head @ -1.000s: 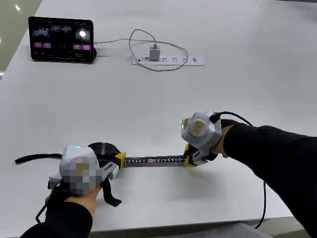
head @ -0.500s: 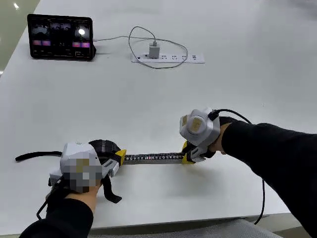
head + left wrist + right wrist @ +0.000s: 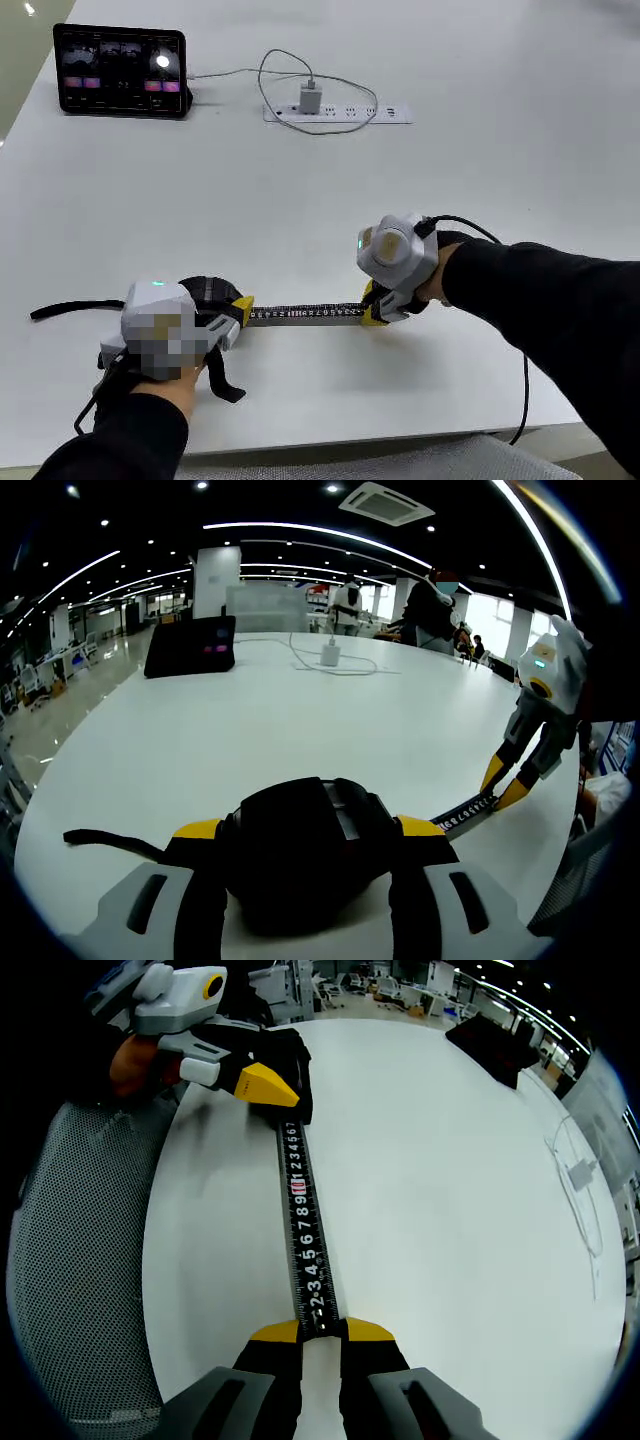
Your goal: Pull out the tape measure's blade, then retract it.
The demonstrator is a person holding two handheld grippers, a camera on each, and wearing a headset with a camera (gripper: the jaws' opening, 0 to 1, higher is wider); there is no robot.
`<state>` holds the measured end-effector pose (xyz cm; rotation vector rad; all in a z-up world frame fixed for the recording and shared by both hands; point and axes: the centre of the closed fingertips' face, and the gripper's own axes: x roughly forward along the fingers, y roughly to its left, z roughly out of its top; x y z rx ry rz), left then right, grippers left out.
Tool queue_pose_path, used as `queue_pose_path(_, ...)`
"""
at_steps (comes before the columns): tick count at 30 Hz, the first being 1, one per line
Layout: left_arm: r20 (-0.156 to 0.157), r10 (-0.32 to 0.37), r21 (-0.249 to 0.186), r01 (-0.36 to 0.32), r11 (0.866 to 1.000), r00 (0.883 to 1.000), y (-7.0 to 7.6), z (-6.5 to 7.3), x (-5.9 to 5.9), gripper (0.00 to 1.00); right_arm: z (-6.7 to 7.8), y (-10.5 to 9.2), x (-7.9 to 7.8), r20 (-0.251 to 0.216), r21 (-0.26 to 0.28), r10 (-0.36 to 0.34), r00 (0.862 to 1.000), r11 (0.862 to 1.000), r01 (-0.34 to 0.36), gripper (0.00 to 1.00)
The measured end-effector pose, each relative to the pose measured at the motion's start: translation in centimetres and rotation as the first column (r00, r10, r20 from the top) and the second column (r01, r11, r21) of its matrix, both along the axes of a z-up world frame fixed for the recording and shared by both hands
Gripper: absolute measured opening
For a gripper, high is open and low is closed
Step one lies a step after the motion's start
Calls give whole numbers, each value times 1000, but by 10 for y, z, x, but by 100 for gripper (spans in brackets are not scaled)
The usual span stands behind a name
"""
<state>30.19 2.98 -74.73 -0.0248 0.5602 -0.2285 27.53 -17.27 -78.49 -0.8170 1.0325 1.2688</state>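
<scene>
Two clamped: L gripper [image 3: 310, 828] on tape measure [image 3: 208, 294], R gripper [image 3: 320, 1332] on blade [image 3: 300, 1210], now shorter.

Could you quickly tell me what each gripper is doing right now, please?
Left gripper: shut on tape measure case.
Right gripper: shut on the blade.

**White worktable in a bright open-plan hall**

A broad white table [image 3: 430, 170] spans the head view. At 11 o'clock stands a lit tablet [image 3: 120, 70]; near 12, a power strip [image 3: 380, 115] with a charger [image 3: 310, 100]. In the left gripper view: curved ceiling light strips [image 3: 300, 526], a vent [image 3: 385, 502] at 1 o'clock, glossy floor [image 3: 60, 710] at 9, and possibly people [image 3: 430, 605] far off.
</scene>
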Motion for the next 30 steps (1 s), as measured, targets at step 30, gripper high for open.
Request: queue_pose_path(30, -5, -5, 0, 5, 1000, 1000, 0, 0, 1, 60, 2, 13, -2, -22, 30, -29, 999, 999, 30, 10)
